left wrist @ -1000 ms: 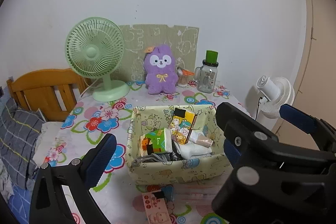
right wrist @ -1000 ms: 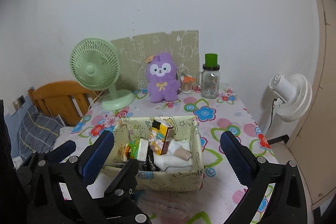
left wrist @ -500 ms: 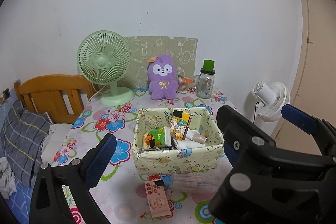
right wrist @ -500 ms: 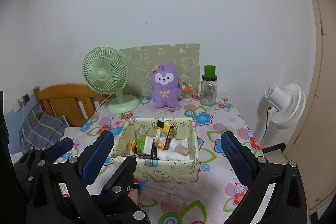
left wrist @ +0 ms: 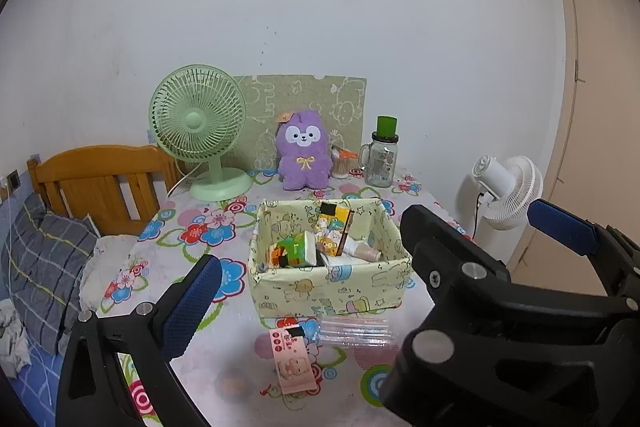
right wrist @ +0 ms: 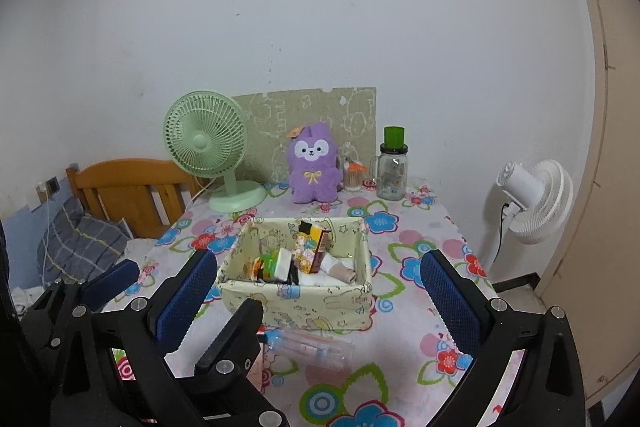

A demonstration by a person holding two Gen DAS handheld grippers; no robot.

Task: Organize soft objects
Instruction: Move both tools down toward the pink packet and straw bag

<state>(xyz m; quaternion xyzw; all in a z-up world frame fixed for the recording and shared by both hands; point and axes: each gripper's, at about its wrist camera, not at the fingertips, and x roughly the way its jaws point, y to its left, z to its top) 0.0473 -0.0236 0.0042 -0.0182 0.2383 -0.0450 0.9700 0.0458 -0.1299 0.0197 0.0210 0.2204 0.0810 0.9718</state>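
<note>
We hold the left gripper [left wrist: 368, 267] and the right gripper [right wrist: 320, 303] spread wide and empty above the near edge of the desk [right wrist: 420, 227]. The fabric box [left wrist: 328, 291] sits mid-desk, filled with small packets. The purple plush toy [left wrist: 305, 155] stands upright at the back, between the green fan [left wrist: 198, 123] and the glass jar [left wrist: 382, 159]
</note>
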